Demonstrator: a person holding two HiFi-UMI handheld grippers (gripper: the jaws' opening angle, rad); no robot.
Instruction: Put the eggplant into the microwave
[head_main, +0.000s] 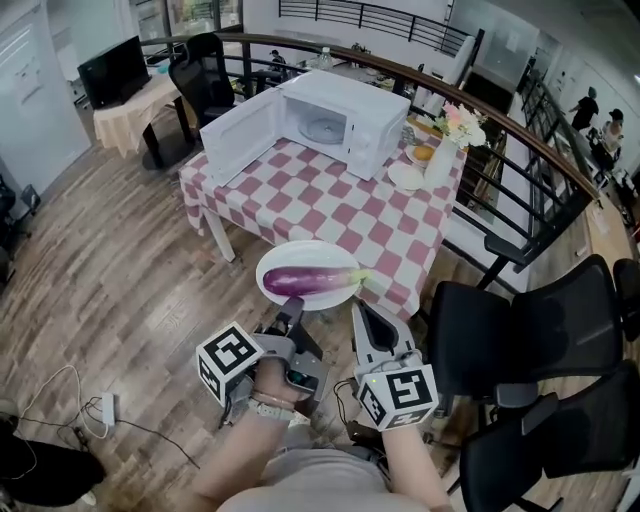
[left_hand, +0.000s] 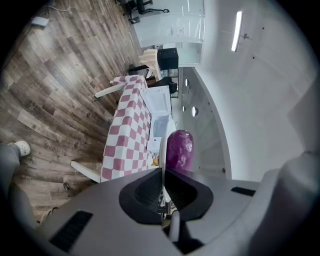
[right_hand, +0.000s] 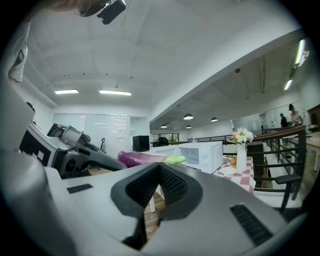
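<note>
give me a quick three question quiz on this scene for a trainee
1. The white microwave oven's door is: A open, B shut, C removed.
2. True or false: the long purple eggplant lies inside the microwave.
3. What does the left gripper clamp?

Key
1. A.
2. False; it lies on the round white plate, held short of the table.
3. That plate's rim.

Eggplant partly behind left tongs (near end), chair cropped
</note>
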